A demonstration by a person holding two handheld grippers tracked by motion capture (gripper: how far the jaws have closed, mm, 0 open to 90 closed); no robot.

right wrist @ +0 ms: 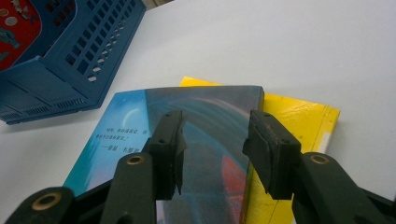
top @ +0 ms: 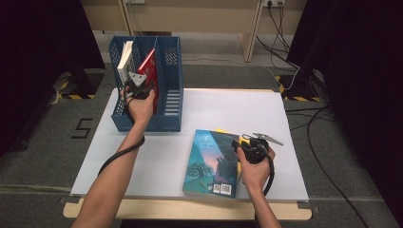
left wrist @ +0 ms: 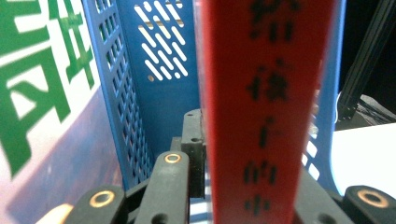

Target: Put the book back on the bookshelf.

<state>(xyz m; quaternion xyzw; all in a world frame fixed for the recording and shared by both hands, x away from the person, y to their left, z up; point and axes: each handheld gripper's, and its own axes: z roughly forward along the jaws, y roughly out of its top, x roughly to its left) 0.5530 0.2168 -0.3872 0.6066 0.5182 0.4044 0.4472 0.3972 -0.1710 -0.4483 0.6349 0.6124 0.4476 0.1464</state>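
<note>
A blue file rack (top: 168, 95) with three slots stands at the table's far left. Its left slot holds a white book (top: 125, 59) with green lettering (left wrist: 42, 93). A red book (top: 148, 64) leans in the middle slot, and my left gripper (top: 138, 83) is shut on its spine (left wrist: 266, 116). A blue book (top: 211, 164) lies flat near the front edge, on top of a yellow book (top: 221, 131). My right gripper (top: 240, 144) hovers open over the blue book's right edge (right wrist: 121, 135), with nothing between its fingers (right wrist: 168, 140).
The white table (top: 228, 104) lies bare between the rack and the flat books. The rack's right slot (top: 172, 80) stands empty. Cables run across the floor at the right (top: 309, 118). The yellow book (right wrist: 299, 116) sticks out to the right of the blue one.
</note>
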